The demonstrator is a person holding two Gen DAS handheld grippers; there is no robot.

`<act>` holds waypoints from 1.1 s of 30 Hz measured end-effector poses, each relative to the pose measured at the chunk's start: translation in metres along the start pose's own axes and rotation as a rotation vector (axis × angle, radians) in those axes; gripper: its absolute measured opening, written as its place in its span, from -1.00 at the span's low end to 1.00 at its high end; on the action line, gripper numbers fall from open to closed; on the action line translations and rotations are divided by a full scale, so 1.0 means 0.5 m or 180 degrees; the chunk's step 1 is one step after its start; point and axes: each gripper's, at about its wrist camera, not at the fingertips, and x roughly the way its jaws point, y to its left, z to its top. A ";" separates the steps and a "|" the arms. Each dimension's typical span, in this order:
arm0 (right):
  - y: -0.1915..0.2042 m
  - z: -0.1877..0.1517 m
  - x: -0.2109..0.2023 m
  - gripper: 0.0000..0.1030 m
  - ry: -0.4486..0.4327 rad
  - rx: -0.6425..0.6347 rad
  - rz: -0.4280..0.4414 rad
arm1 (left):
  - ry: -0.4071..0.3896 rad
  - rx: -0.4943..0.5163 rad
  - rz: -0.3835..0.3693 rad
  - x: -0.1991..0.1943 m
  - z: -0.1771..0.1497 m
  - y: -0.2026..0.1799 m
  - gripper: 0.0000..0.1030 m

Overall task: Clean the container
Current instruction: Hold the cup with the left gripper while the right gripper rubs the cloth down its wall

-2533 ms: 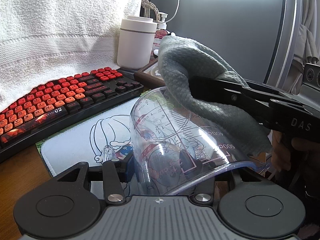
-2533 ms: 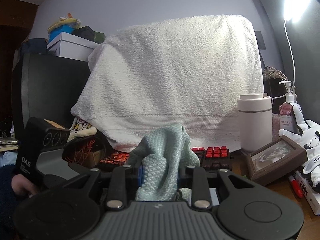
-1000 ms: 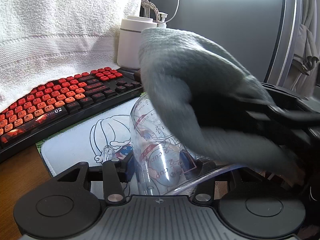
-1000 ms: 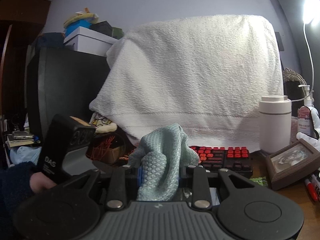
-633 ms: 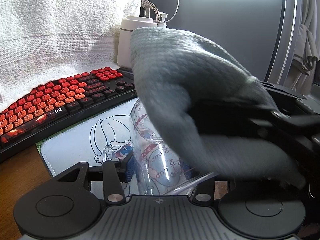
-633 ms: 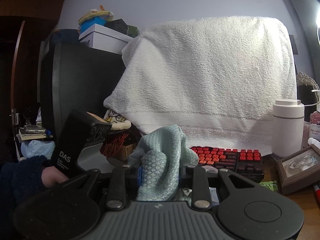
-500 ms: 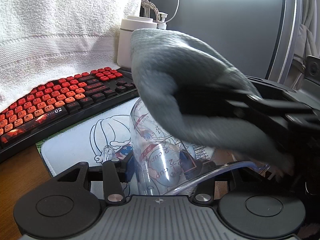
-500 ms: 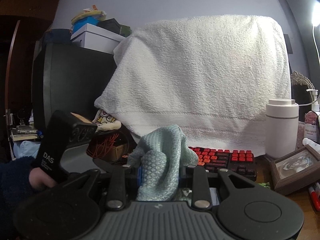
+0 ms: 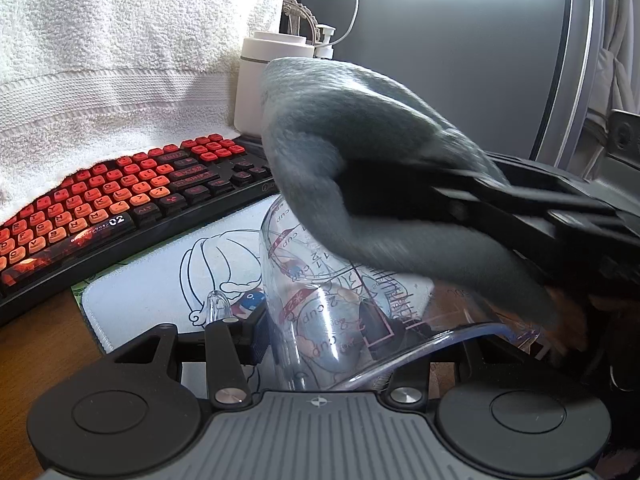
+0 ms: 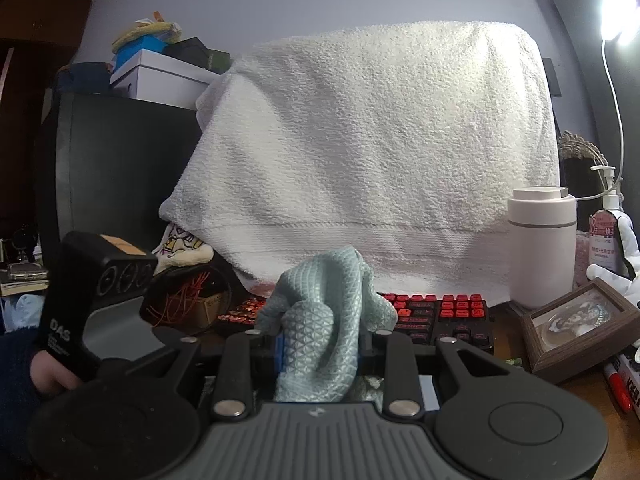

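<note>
A clear plastic measuring cup [image 9: 304, 264] with red printed marks lies tilted between my left gripper's fingers; my left gripper [image 9: 316, 320] is shut on it. From the right, my right gripper [image 9: 440, 196] reaches over the cup, shut on a grey-green cloth [image 9: 360, 152]. The cloth bulges over the cup's upper wall and rim and hides its far side. In the right wrist view the same cloth [image 10: 324, 300] is pinched in my right gripper [image 10: 320, 340]. There the left gripper's black body [image 10: 76, 320] stands at the left, held by a hand [image 10: 48, 372].
Under the cup lies a white mouse pad [image 9: 160, 284] on a wooden desk [image 9: 36, 344]. Behind it are a red-and-black keyboard [image 9: 120, 200], a draped white towel [image 10: 360, 160] and a white canister [image 9: 264, 88]. A picture frame [image 10: 580, 332] and a red marker [image 10: 616, 384] sit at the right.
The right gripper has carried the cloth leftward and up over the cup, covering more of it than before. The left gripper and the cup have stayed in place.
</note>
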 end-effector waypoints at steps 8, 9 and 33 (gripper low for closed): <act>0.036 -0.006 -0.029 -0.46 -0.0006 -0.0114 0.0218 | 0.0001 -0.0012 -0.0007 0.001 0.001 0.006 -0.11; 0.033 -0.005 -0.027 -0.47 -0.0003 -0.0112 0.0230 | 0.0001 -0.0009 -0.0005 0.001 0.001 0.007 -0.11; 0.019 -0.003 -0.003 -0.46 0.0057 -0.0074 0.0118 | 0.0001 -0.0001 -0.0002 0.006 0.002 0.009 -0.11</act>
